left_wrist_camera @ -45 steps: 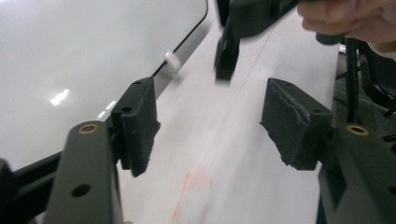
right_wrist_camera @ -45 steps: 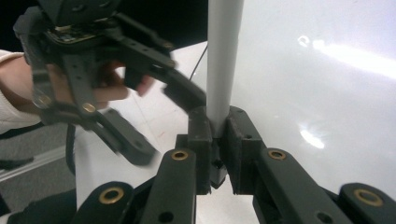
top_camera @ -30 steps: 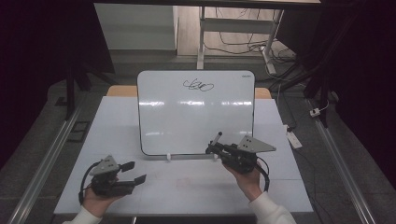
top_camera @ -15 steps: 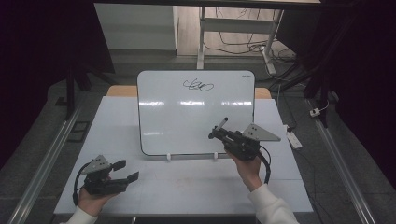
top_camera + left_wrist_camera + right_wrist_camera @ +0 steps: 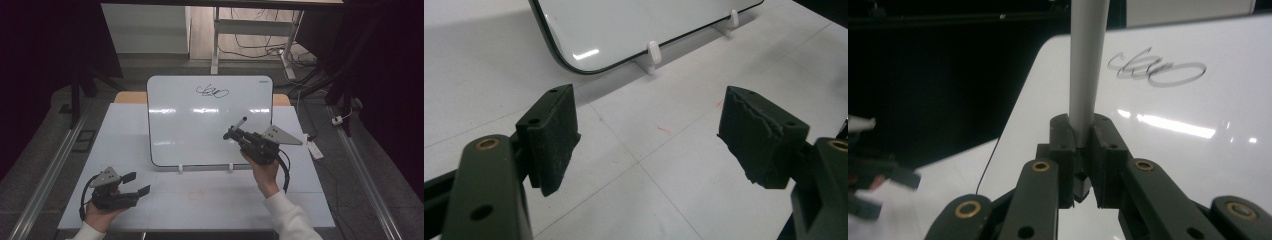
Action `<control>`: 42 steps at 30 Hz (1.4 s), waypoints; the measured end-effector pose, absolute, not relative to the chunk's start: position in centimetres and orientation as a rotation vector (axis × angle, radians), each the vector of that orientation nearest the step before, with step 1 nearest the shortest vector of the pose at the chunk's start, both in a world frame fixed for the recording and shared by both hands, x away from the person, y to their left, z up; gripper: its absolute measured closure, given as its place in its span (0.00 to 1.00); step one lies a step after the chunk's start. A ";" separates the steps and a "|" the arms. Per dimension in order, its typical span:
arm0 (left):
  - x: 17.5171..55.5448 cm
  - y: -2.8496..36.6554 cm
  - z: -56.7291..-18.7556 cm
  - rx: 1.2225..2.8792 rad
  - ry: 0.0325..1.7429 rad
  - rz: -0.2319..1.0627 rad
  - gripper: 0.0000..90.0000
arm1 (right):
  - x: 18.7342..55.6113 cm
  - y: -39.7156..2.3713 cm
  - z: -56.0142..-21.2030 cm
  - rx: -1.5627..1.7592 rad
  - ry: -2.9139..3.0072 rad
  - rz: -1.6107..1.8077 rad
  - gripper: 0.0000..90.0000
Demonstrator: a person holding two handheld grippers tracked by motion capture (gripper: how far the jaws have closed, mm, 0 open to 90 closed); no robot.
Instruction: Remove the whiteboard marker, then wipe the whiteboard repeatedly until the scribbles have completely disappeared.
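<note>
A white marker [image 5: 240,122] sticks up and away from my right gripper [image 5: 231,134], which is shut on it and held in front of the lower right of the whiteboard [image 5: 210,125]. In the right gripper view the marker [image 5: 1087,65] rises from between the pressed pads [image 5: 1063,145], with the board's black scribble [image 5: 1155,70] beyond. My left gripper [image 5: 135,184] rests low over the white table [image 5: 200,200] at the front left. Its jaws have just been opening; in the left gripper view the gripper [image 5: 649,135] is open over bare table.
The whiteboard leans back on small white feet [image 5: 653,50] at mid-table. A power strip [image 5: 315,149] lies off the table's right edge, and metal rails [image 5: 50,170] run along the left. Cables [image 5: 250,47] and a stand are on the floor behind.
My right gripper has risen and shifted right with the marker, now in front of the board's lower right. The left gripper's jaws stand slightly wider; that hand has stayed put.
</note>
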State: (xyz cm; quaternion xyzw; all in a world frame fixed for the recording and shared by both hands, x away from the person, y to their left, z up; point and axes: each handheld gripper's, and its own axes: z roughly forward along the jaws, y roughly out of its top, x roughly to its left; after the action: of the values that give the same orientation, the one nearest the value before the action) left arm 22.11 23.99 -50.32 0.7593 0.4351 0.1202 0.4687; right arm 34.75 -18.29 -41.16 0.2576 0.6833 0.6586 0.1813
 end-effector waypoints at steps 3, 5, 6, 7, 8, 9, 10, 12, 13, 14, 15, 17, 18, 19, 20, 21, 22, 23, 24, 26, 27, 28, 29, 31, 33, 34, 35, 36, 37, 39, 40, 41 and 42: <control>22.1 24.0 -50.3 1.863 1.064 0.294 0.27 | 35.8 -17.9 -40.1 0.732 1.895 1.865 0.90; 22.2 24.0 -50.3 1.863 1.061 0.291 0.27 | 36.1 -17.8 -39.7 0.730 1.882 1.862 0.90; 22.3 23.9 -50.4 1.863 1.060 0.288 0.27 | 37.0 -17.5 -38.9 0.731 1.856 1.855 0.90; 22.3 23.9 -50.4 1.865 1.058 0.288 0.27 | 37.4 -17.3 -38.5 0.732 1.841 1.849 0.90; 22.3 23.9 -50.4 1.867 1.056 0.287 0.27 | 37.9 -17.1 -38.0 0.736 1.826 1.840 0.90; 22.3 23.9 -50.4 1.867 1.056 0.287 0.27 | 38.5 -17.0 -37.6 0.737 1.808 1.830 0.90; 22.3 23.9 -50.4 1.867 1.054 0.287 0.27 | 38.5 -17.0 -37.6 0.737 1.808 1.830 0.90; 22.3 23.9 -50.3 1.868 1.049 0.287 0.27 | 40.4 -16.6 -36.6 0.764 1.756 1.809 0.90; 22.3 23.9 -50.3 1.867 1.048 0.288 0.27 | 40.4 -16.6 -36.6 0.764 1.756 1.809 0.90; 22.3 23.9 -50.4 1.866 1.048 0.288 0.27 | 41.8 -16.2 -36.0 0.775 1.722 1.783 0.90; 22.3 24.0 -50.4 1.863 1.048 0.291 0.27 | 42.4 -16.0 -35.8 0.787 1.709 1.775 0.90; 22.3 24.1 -50.4 1.860 1.053 0.288 0.27 | 43.6 -15.7 -35.5 0.815 1.685 1.765 0.91; 22.4 24.2 -50.4 1.861 1.052 0.287 0.27 | 44.0 -15.4 -35.5 0.823 1.675 1.748 0.90; 22.4 24.2 -50.4 1.860 1.051 0.288 0.27 | 44.0 -15.4 -35.5 0.823 1.675 1.748 0.90; 22.4 24.3 -50.5 1.858 1.052 0.288 0.27 | 44.7 -14.8 -35.6 0.828 1.670 1.690 0.90; 22.4 24.4 -50.5 1.855 1.051 0.287 0.27 | 45.1 -14.6 -35.8 0.838 1.674 1.676 0.91; 22.4 24.4 -50.5 1.855 1.051 0.287 0.27 | 45.1 -14.6 -35.8 0.838 1.674 1.676 0.91; 22.3 24.5 -50.5 1.853 1.053 0.288 0.27 | 45.7 -14.4 -36.4 0.854 1.685 1.661 0.91; 22.3 24.6 -50.5 1.852 1.053 0.288 0.27 | 45.7 -14.4 -36.4 0.854 1.685 1.661 0.91; 22.3 24.7 -50.5 1.848 1.054 0.290 0.27 | 45.9 -14.3 -37.1 0.866 1.688 1.668 0.91; 22.3 24.7 -50.5 1.847 1.055 0.292 0.27 | 45.9 -14.2 -37.4 0.864 1.695 1.670 0.91; 22.3 24.7 -50.5 1.847 1.056 0.291 0.27 | 45.8 -14.1 -37.5 0.851 1.703 1.663 0.91; 22.3 24.7 -50.5 1.847 1.056 0.291 0.27 | 45.7 -14.1 -37.5 0.842 1.708 1.653 0.91; 22.3 24.7 -50.5 1.848 1.055 0.291 0.27 | 45.7 -14.2 -37.3 0.841 1.701 1.640 0.91; 22.3 24.5 -50.4 1.850 1.053 0.291 0.27 | 45.7 -14.8 -37.1 0.866 1.652 1.624 0.91; 22.3 24.4 -50.4 1.853 1.048 0.293 0.27 | 45.8 -15.2 -37.3 0.896 1.647 1.654 0.91; 22.3 24.4 -50.4 1.853 1.048 0.293 0.27 | 45.7 -15.1 -37.5 0.886 1.661 1.650 0.91; 22.3 24.4 -50.4 1.854 1.047 0.294 0.27 | 45.5 -14.7 -37.8 0.864 1.689 1.653 0.91; 22.3 24.4 -50.4 1.854 1.047 0.294 0.27 | 45.3 -14.3 -38.1 0.841 1.717 1.650 0.91; 22.4 24.4 -50.4 1.854 1.050 0.294 0.27 | 45.1 -14.0 -38.3 0.821 1.734 1.639 0.91; 22.4 24.3 -50.5 1.855 1.050 0.294 0.27 | 45.1 -14.2 -38.2 0.824 1.720 1.640 0.91; 22.4 24.3 -50.5 1.855 1.050 0.294 0.27 | 45.3 -14.6 -38.1 0.843 1.688 1.643 0.91; 22.3 24.4 -50.4 1.857 1.049 0.297 0.27 | 45.3 -14.6 -38.1 0.843 1.688 1.643 0.91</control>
State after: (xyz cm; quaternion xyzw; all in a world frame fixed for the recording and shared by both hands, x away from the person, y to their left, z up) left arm 22.33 24.35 -50.43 0.7593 0.4287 0.1214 0.4743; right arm 45.28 -14.55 -38.09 0.3198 0.6406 0.6232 0.3145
